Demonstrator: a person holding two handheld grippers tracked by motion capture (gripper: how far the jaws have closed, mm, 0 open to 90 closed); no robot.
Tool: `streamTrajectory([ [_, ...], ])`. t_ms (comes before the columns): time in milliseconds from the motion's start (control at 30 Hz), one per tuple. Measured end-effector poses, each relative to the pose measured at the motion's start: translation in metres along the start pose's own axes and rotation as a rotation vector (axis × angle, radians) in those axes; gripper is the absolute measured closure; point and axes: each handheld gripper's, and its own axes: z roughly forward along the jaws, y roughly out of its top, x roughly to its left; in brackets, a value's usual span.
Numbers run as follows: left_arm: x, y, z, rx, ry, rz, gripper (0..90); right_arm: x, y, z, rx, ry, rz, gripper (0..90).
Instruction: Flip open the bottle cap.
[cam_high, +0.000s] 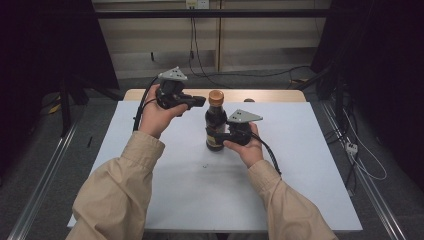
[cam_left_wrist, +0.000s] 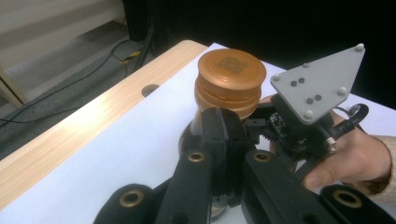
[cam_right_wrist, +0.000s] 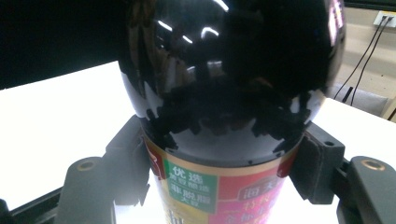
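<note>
dark bottle upright on white counter, right gripper fingers clamped on its body, left gripper fingers closed, empty, beside orange cap

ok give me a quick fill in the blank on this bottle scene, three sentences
1. The right gripper has its jaws closed on the dark sauce bottle's ____.
2. The bottle's cap is coloured ____.
3. The left gripper, jaws together, is held beside the bottle's ____.

Missing words: body; orange; cap
</note>
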Motion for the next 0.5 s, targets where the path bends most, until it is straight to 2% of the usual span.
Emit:
streamTrajectory([
  [167, 0.001, 0.001, 0.007, 0.004, -0.014, -0.004, 90.0, 0.0, 0.0, 0.0, -0.002, 0.0, 0.001, 31.4],
  [267, 0.0, 0.003, 0.008, 0.016, -0.015, 0.01, 90.0, -0.002, -0.001, 0.0, -0.002, 0.004, 0.004, 31.5],
  [300, 0.0, 0.005, 0.008, 0.004, -0.023, 0.004, 90.0, -0.002, -0.001, 0.0, -0.001, 0.007, 0.002, 31.6],
  [367, -0.001, 0.008, 0.01, 0.016, -0.013, 0.02, 90.0, -0.003, -0.001, -0.001, 0.004, 0.013, 0.004, 31.8],
  [467, -0.003, 0.012, 0.012, 0.036, -0.022, 0.027, 90.0, -0.005, -0.002, -0.001, -0.006, 0.018, 0.014, 31.9],
  [500, -0.003, 0.013, 0.012, 0.001, -0.039, 0.012, 90.0, -0.006, -0.003, -0.002, -0.01, 0.019, 0.018, 32.0],
])
